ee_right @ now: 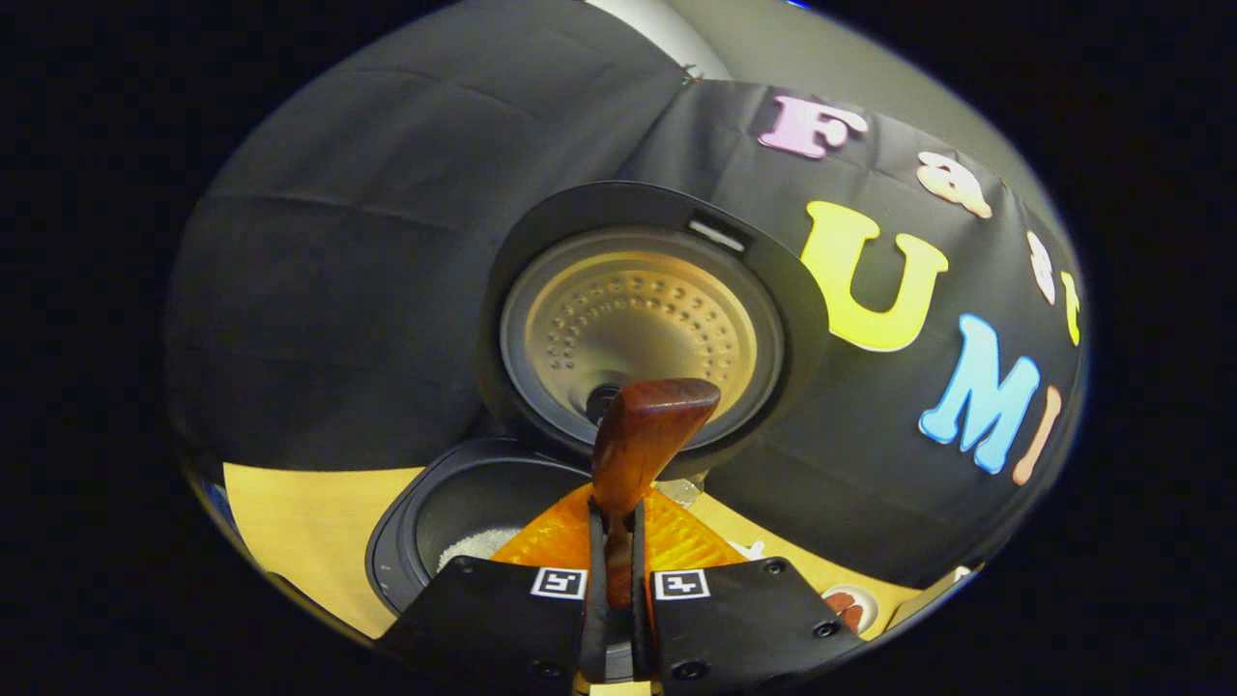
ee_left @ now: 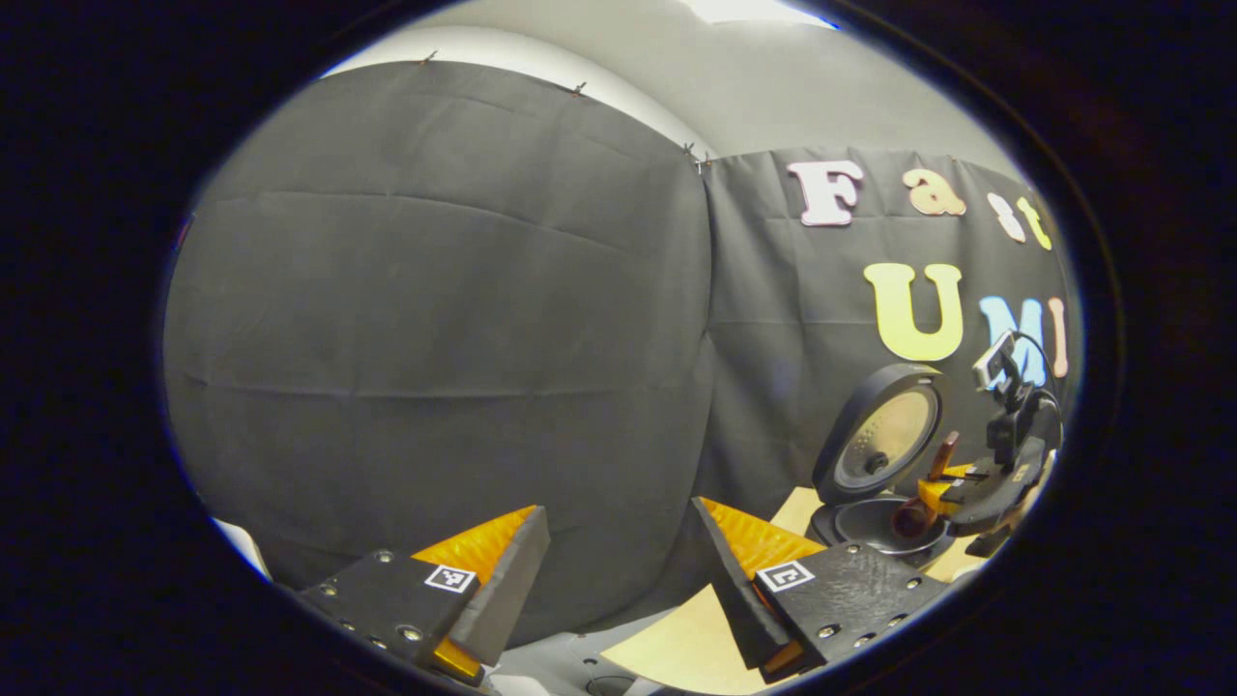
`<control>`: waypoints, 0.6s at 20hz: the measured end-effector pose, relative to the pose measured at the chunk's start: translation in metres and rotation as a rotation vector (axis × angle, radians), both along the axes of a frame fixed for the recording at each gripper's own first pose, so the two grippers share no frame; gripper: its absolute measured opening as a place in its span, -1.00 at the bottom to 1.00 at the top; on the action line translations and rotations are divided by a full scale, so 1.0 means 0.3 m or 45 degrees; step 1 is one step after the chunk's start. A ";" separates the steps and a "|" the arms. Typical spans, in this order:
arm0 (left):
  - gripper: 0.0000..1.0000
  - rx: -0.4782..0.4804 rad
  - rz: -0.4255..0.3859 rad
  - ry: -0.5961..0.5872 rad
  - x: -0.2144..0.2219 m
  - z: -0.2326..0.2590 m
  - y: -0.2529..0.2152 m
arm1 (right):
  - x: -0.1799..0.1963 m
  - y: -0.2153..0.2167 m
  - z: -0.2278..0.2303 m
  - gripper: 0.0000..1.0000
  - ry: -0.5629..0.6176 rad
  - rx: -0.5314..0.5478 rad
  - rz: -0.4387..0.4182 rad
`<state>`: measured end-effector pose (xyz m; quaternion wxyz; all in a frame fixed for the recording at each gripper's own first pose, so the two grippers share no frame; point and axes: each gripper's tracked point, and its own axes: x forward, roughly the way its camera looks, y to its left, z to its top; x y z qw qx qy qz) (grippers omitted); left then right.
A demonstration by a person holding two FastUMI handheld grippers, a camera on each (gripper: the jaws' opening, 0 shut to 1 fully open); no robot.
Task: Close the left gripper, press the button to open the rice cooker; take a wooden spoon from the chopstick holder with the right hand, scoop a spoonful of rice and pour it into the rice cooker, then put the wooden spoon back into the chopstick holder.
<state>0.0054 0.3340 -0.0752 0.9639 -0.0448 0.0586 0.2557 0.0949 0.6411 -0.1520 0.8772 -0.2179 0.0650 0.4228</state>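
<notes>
The right hand-held gripper (ee_right: 611,570) clamps the wooden spoon (ee_right: 643,435) above the open rice cooker (ee_right: 454,512), seemingly mid-pour. Next, judging: carry it back to the holder. The left hand-held gripper (ee_left: 618,570) hangs open.

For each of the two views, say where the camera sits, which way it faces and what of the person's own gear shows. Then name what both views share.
Left gripper view: rides the open left tongs, facing the booth wall; the cooker and right tongs sit far right.
Right gripper view: rides the right tongs, shut on the spoon, tilted up at the cooker's open lid; rice lies in the pot.
Shared: cooker, spoon, table.
</notes>
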 end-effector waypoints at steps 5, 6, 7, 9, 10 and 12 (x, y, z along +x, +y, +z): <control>0.76 0.002 0.006 0.004 0.007 -0.009 -0.002 | -0.019 0.009 0.018 -0.77 -0.225 -0.107 0.066; 0.76 0.002 0.008 0.004 0.002 -0.008 -0.001 | -0.031 0.015 0.015 -0.77 -0.282 -0.134 0.086; 0.76 0.001 0.009 0.002 0.001 -0.006 0.002 | -0.040 0.018 0.011 -0.77 -0.335 -0.159 0.106; 0.77 0.000 0.010 -0.001 0.005 -0.006 -0.001 | -0.051 0.022 0.013 -0.77 -0.408 -0.192 0.131; 0.77 0.001 0.010 -0.001 0.002 -0.006 0.001 | -0.051 0.021 0.011 -0.77 -0.423 -0.204 0.133; 0.76 0.005 0.007 0.000 -0.005 0.001 0.002 | -0.048 0.013 0.012 -0.77 -0.426 -0.208 0.126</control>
